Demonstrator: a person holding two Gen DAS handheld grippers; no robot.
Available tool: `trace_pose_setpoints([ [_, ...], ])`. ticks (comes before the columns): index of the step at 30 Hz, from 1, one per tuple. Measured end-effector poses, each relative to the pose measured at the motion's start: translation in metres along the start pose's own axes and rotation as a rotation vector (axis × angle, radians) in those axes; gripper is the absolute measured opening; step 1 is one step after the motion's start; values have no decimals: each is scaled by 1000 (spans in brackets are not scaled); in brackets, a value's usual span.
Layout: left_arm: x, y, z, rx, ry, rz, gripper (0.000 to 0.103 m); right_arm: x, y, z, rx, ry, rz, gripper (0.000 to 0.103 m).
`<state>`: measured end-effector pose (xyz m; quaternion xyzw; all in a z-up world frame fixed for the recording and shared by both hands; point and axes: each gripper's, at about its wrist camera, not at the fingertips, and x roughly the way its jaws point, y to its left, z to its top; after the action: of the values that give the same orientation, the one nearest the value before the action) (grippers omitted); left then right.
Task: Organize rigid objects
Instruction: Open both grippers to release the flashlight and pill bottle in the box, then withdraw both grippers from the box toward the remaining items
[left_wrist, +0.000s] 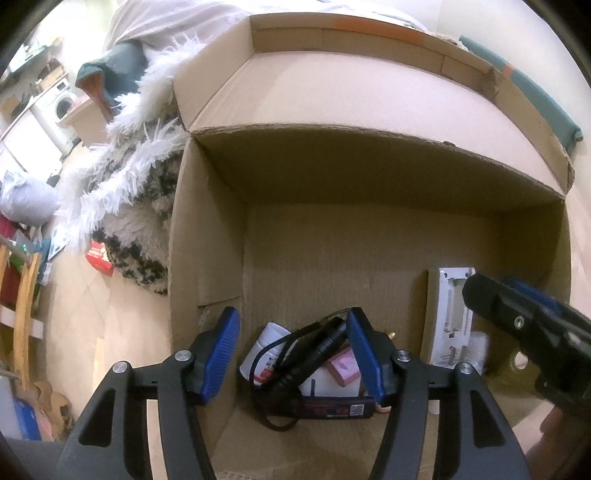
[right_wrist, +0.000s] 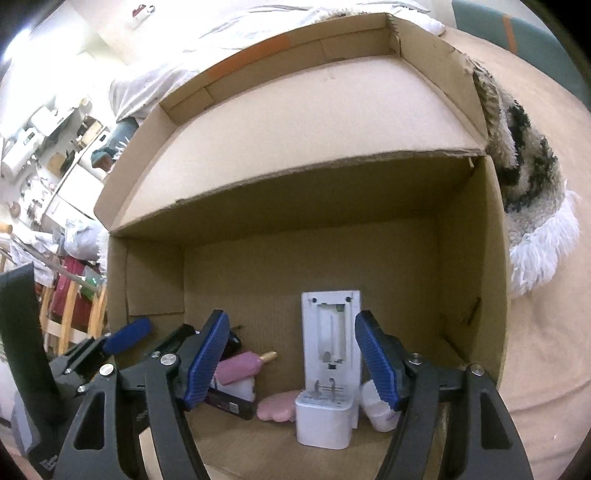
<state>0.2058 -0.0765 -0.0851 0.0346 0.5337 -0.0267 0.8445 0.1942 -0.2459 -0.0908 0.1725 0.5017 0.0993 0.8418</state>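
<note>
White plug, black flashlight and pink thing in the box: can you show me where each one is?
white plug (right_wrist: 325, 417): right wrist view, front face.
black flashlight (left_wrist: 317, 350): left wrist view, middle of barrel.
pink thing (right_wrist: 277, 406): right wrist view, top surface.

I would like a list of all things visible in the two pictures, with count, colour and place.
box: 1, brown cardboard, open, on the floor.
flashlight: 1, black, with cord, left part of the box.
charger: 1, white, prongs up, front right of the box.
white panel: 1, upright behind the charger.
pink items: at least 2, middle of the box.
rug: 1, white and black, shaggy, beside the box.
left gripper: 1, black with blue pads, open.
right gripper: 1, same, open.
</note>
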Motion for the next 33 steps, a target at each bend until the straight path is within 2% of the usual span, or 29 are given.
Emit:
trace_pose_setpoints([
  [2, -3, 2, 0, 8, -8, 7, 57, -3, 2, -2, -8, -13, -1, 74],
  [7, -18, 8, -6, -3, -33, -30, 57, -19, 2, -7, -16, -48, 9, 74],
  [13, -37, 16, -11, -7, -37, -25, 57, -38, 7, -15, -22, -72, 13, 74],
  [18, -54, 36, -31, -104, -44, -85, 57, -54, 6, -28, -23, -87, 20, 74],
  [23, -61, 41, -55, -120, -22, -88, 57, -66, -3, -45, 22, -73, 44, 74],
  [29, -63, 42, -78, -148, 22, -112, 57, -77, -1, -63, 18, -69, 47, 74],
  [33, -71, 38, -85, -118, -6, -99, 57, -81, -4, -73, 8, -59, 29, 74],
])
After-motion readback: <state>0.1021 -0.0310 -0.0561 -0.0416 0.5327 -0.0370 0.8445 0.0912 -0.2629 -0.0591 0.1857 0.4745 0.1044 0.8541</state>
